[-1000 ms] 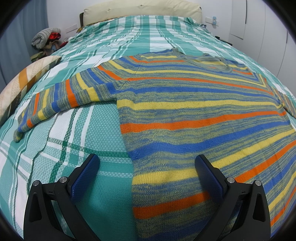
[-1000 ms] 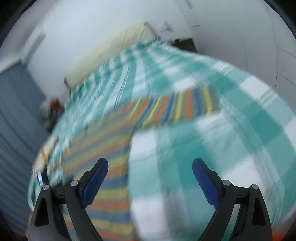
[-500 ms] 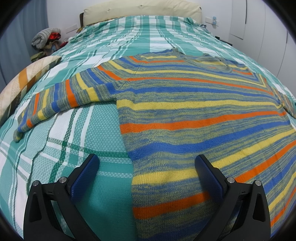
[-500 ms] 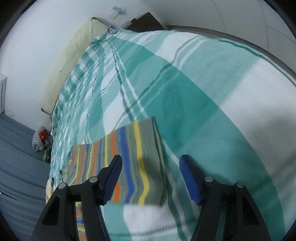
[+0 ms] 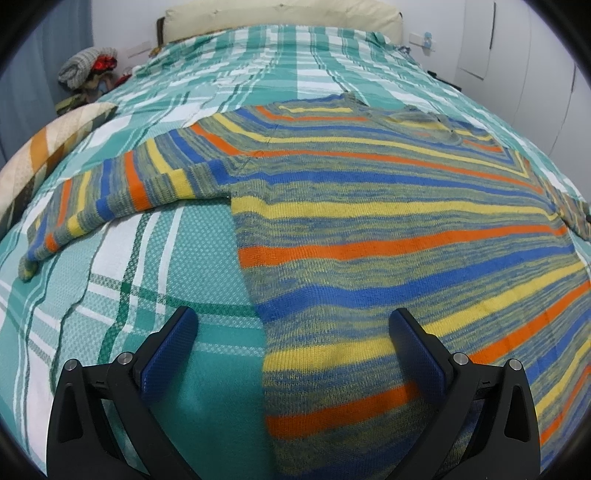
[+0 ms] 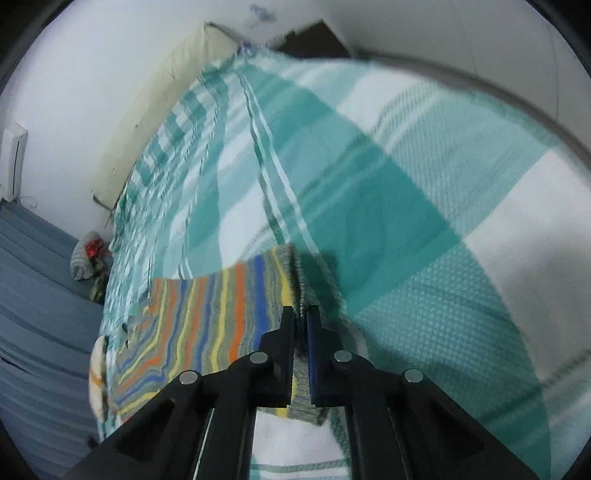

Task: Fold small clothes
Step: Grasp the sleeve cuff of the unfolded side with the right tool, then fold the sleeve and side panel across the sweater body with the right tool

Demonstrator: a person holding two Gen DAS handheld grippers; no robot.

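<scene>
A striped knit sweater [image 5: 369,221] in blue, yellow, orange and grey lies spread flat on the bed, one sleeve [image 5: 110,199] stretched out to the left. My left gripper [image 5: 291,325] is open and hovers low over the sweater's lower left side edge, one finger over the bedspread and one over the knit. In the right wrist view my right gripper [image 6: 301,314] is shut on the cuff end of the other sleeve [image 6: 221,314], the grey ribbed cuff pinched between the pads.
The bed is covered by a teal and white plaid spread [image 5: 122,295]. A striped pillow [image 5: 44,151] lies at the left edge, a cream headboard cushion [image 5: 280,14] at the far end. A bundle of clothes [image 5: 88,70] sits beside the bed.
My right gripper swung over to the sleeve's cuff end and closed on it. The left gripper and the sweater body have stayed still.
</scene>
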